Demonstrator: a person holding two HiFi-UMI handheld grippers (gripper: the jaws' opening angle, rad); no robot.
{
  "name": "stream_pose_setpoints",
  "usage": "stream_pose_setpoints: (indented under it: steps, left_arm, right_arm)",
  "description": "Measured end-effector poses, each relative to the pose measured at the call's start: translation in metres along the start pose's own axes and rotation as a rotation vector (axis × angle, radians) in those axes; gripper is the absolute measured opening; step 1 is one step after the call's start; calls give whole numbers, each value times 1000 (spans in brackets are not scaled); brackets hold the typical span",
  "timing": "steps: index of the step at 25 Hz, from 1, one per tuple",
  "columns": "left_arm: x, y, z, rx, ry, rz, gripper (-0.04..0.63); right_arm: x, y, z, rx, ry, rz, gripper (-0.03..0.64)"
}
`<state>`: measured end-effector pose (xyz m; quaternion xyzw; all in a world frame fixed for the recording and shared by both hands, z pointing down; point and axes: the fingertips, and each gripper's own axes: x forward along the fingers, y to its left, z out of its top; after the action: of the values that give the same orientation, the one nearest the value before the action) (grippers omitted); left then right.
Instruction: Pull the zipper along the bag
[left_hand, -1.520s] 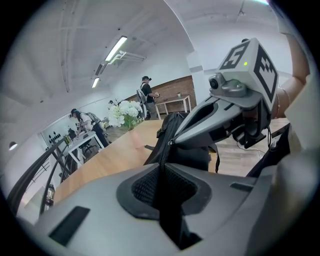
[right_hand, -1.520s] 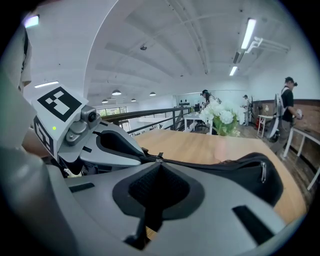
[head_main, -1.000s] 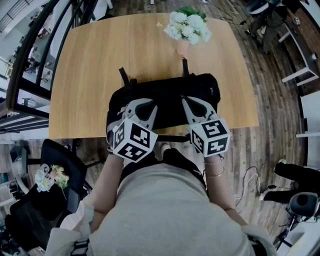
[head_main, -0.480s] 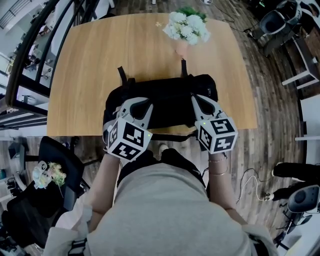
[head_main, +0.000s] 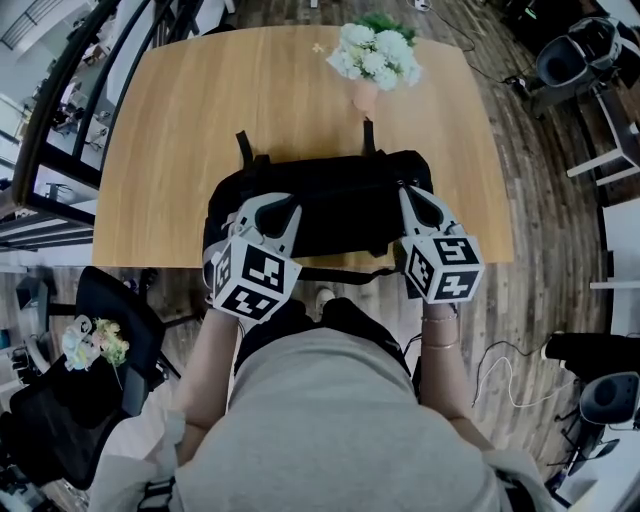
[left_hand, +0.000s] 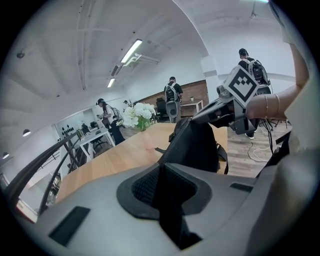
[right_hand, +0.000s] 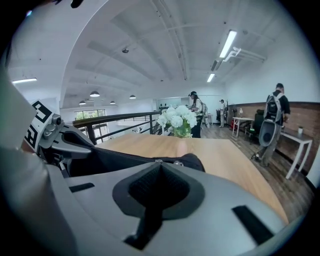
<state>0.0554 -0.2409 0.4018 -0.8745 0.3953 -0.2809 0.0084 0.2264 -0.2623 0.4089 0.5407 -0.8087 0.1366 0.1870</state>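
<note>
Black fabric bag (head_main: 340, 205) is shown lying along the near edge of a wooden counter (head_main: 190, 120), long axis left to right, w/ two straps (head_main: 243, 150) laid out toward the far side.

Left gripper (head_main: 268, 212) is set at the bag's left end. Its jaws are clenched on a ridge of the bag's fabric, which is seen rising from between the pads in the left gripper view.

Right gripper (head_main: 425, 198) is set at the bag's right end, close to the corner. Its jaws are pressed together at the bag's top edge, w/ a small metal zipper pull (right_hand: 159, 161) pinched at the tips (right gripper view).

Both grippers are pointed away from the person and angled down; the marker cubes (head_main: 250, 280) are turned up toward the head camera. The two grippers are kept well apart, w/ most of the bag's top between them.

White flowers (head_main: 375, 52) in a vase (head_main: 365, 95) are placed beyond the bag, just past the right-hand strap, not touching it.

Background: wood floor (head_main: 540, 180); a black chair (head_main: 90, 330) at lower left; several standing people are visible in both gripper views.
</note>
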Motion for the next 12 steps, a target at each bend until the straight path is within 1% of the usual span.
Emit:
stream_pose_setpoints:
  steps: [2, 4, 12]
  left_arm:
    - [0, 1, 0, -7, -1, 4, 46]
    - [0, 1, 0, -11, -3, 6, 46]
    - [0, -4, 1, -14, -3, 10, 48]
  right_arm:
    - [-2, -12, -1, 11, -2, -19, 10]
    - [-3, -19, -1, 15, -2, -20, 12]
    - [-5, -21, -7, 21, -1, -15, 12]
